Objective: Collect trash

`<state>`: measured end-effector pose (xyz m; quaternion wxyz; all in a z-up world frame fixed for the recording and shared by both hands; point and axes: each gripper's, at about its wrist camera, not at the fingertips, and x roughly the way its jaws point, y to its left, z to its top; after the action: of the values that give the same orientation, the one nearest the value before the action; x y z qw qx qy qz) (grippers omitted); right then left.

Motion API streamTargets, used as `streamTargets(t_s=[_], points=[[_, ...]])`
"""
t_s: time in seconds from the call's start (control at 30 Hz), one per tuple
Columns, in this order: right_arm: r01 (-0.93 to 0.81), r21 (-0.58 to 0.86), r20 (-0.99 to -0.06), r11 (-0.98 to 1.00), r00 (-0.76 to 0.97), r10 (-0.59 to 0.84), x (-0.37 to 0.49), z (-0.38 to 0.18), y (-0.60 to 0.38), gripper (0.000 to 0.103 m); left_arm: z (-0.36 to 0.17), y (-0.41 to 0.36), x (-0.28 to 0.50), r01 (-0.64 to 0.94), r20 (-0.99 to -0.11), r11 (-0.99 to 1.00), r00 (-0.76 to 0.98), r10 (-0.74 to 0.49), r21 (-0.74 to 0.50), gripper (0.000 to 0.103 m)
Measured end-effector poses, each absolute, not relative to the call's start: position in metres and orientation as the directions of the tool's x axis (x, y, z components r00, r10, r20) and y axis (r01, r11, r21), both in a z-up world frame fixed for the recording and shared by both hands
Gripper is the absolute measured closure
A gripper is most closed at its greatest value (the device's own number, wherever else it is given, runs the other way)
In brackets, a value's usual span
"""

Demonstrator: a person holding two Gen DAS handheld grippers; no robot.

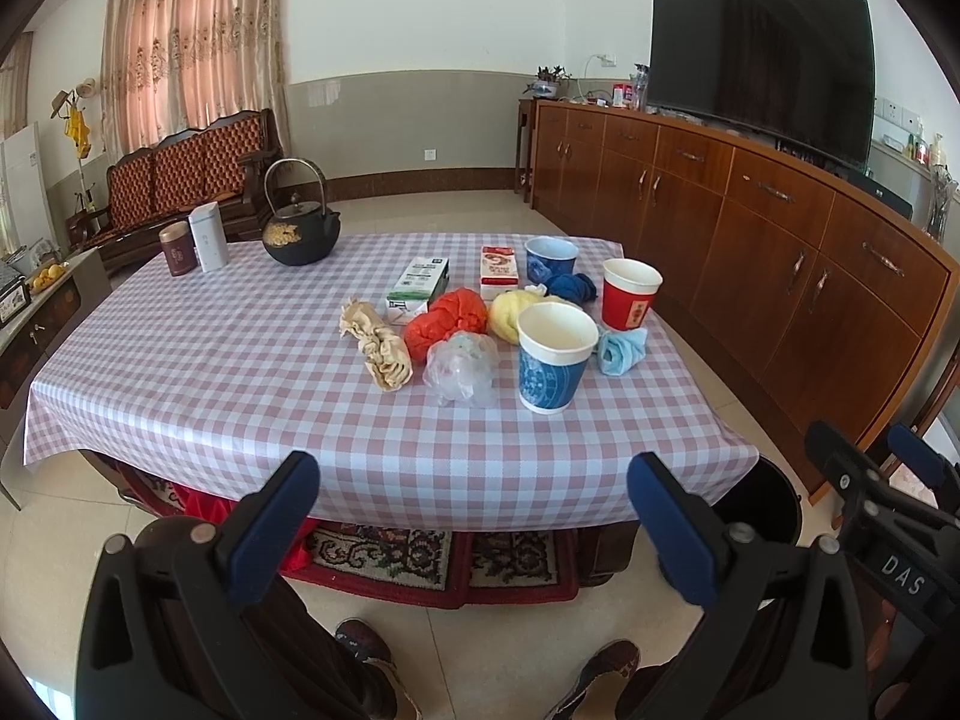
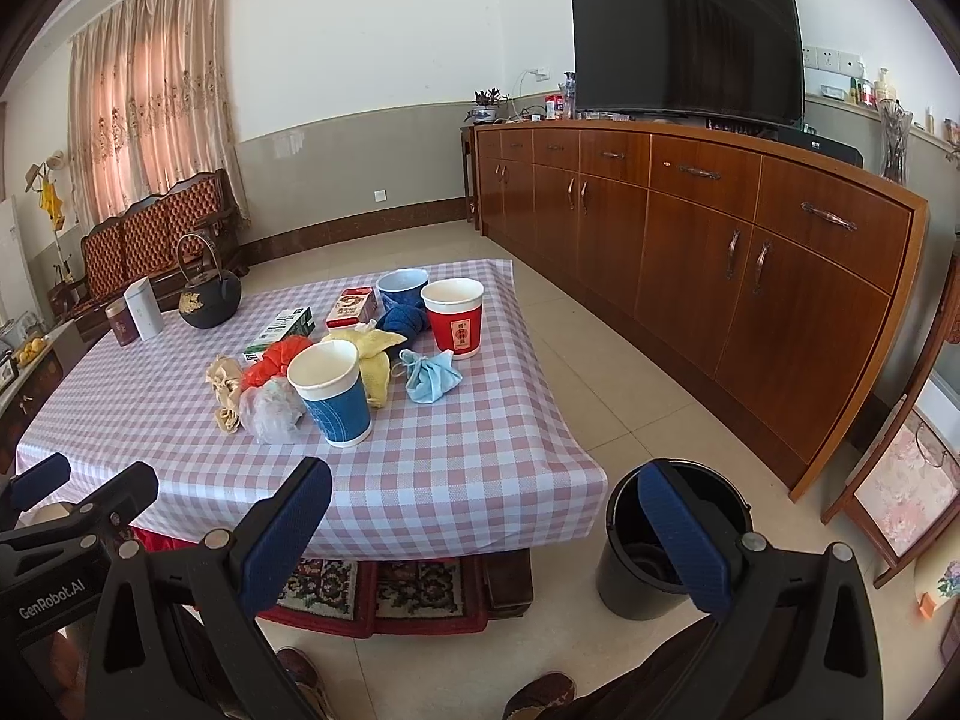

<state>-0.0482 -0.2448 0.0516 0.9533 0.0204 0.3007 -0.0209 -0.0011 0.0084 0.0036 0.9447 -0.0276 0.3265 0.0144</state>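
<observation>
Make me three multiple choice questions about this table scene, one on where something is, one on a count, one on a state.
1. Where is the black bin?
A. on the table
B. on the floor by the table's corner
C. on the cabinet

2. How many paper cups stand on the table?
A. two
B. three
C. five

3. How is the left gripper?
A. open, holding nothing
B. shut on a cup
C. shut on a carton

Answers:
1 B, the bin stands on the tiles beside the cloth's corner.
2 B, a near blue cup, a red cup and a far blue cup.
3 A, its blue fingers stand wide apart with only the table edge between them.
</observation>
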Motion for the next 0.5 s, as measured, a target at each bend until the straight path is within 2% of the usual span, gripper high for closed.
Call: streamTargets(t_s=[0.5], points=[[0.071,0.022,-0.539,0.997,0.841,-0.048,-0.0551,0.0549,-0.244,0.0,0.0093,0.0114,-0.0069,-0.053,-0.574,0.996,0.819,0.005,-0.067,0.0]])
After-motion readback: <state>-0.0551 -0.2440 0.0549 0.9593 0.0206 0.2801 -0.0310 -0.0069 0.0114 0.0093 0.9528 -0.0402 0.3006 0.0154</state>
